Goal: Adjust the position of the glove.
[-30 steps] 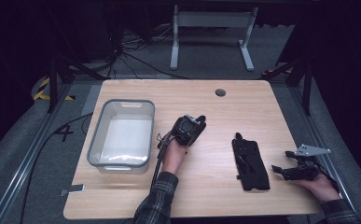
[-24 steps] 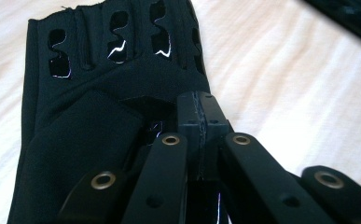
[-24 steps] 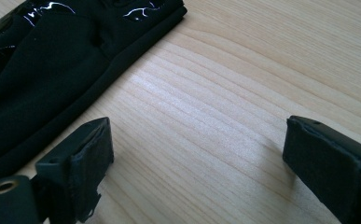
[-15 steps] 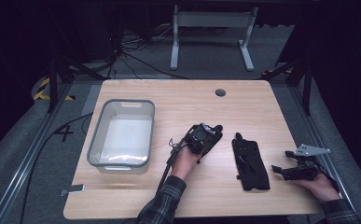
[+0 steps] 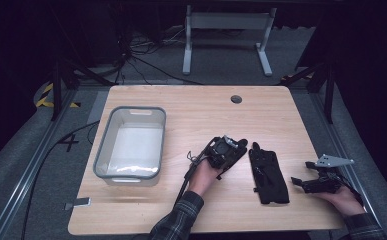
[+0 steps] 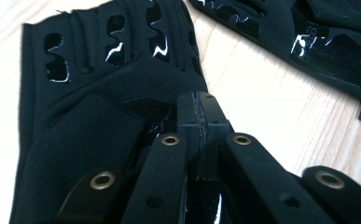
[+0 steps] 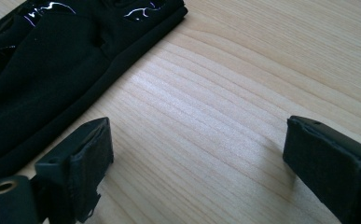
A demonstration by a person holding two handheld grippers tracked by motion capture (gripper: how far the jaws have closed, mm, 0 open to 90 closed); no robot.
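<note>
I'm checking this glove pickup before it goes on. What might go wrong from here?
The left gripper is shut on only a small pinch of the near black glove, so the fabric may slip out when lifted. A second glove lies close beside it and might be dragged along. The bin sits across the table, so a hanging glove may catch its rim. The right gripper waits open, holding nothing.
</note>
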